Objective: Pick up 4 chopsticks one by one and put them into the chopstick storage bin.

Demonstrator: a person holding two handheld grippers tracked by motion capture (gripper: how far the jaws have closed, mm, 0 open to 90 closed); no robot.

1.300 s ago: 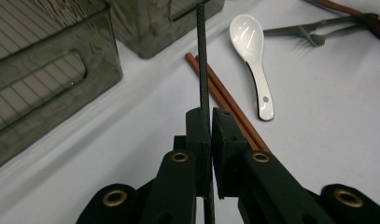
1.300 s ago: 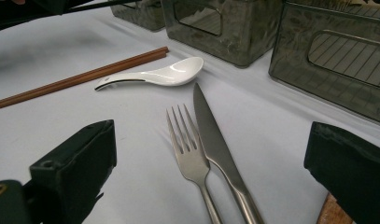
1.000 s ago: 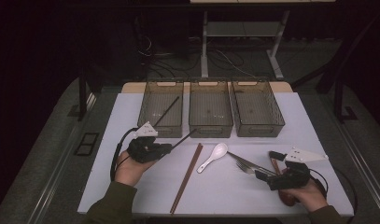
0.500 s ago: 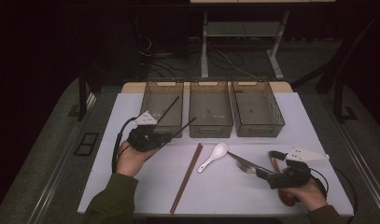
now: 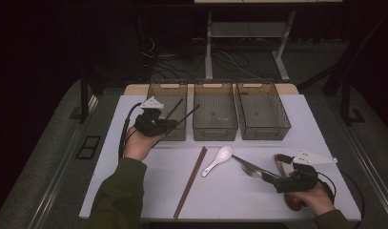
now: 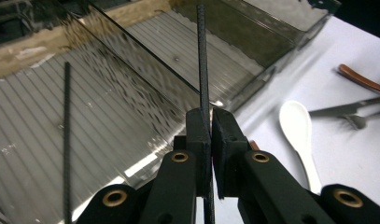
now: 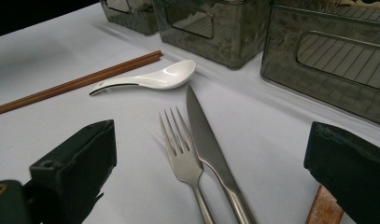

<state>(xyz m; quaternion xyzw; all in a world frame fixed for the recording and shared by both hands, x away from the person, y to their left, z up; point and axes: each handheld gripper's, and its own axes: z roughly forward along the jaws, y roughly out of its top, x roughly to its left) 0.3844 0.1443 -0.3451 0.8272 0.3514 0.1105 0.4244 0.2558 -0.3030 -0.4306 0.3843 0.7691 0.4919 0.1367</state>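
Left claw: jaws are pressing together on one black chopstick, with the hand hovering at the near edge of the left bin.
Black chopstick, held: it is running from the jaws up and far-right, its tip reaching over the gap between the left bin and the middle bin; it is slanting, not lying flat.
Black chopstick, second: it is lying inside the left bin, leaning along the ribbed floor, apart from the held one.
Right claw: jaws are standing wide apart and gripping nothing; the hand is resting on the near right part of the surface.
Fork: it is lying flat between the open jaws of the right claw, tines pointing far, just beside the knife.
Knife: it is lying touching or almost touching the fork on its right, blade tip pointing toward the spoon.
White spoon: it is lying on the surface near the middle bin, bowl toward the far side, between the brown chopsticks and the fork.
Brown chopsticks: the pair is lying side by side on the surface, slanting from near-left to far-right, left of the spoon.
Right bin: it is standing at the far right of the row, just beside the middle bin.
Brown handle: it is showing under the right jaw of the right claw; what it belongs to is unclear.
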